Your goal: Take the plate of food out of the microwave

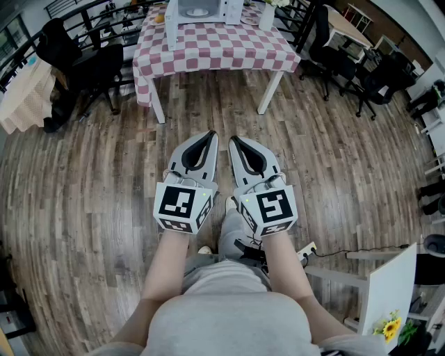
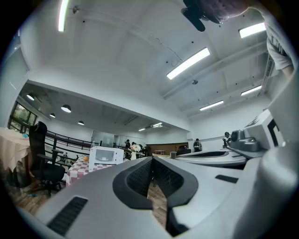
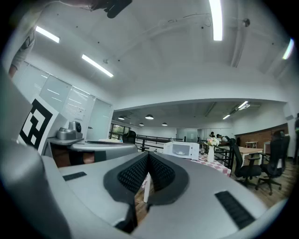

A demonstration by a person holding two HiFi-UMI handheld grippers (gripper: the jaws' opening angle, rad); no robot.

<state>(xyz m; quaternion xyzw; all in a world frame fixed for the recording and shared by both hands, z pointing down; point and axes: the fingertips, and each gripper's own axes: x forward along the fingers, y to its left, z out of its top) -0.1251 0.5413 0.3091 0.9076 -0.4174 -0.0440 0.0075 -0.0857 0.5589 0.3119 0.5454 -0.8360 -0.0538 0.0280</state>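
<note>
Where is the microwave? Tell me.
In the head view, the microwave stands at top centre on the checkered table, with a white vase just to its right.

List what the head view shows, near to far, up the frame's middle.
Grey left gripper beside grey right gripper → brown wood-plank floor → red-and-white checked table → white box-shaped microwave on it.
</note>
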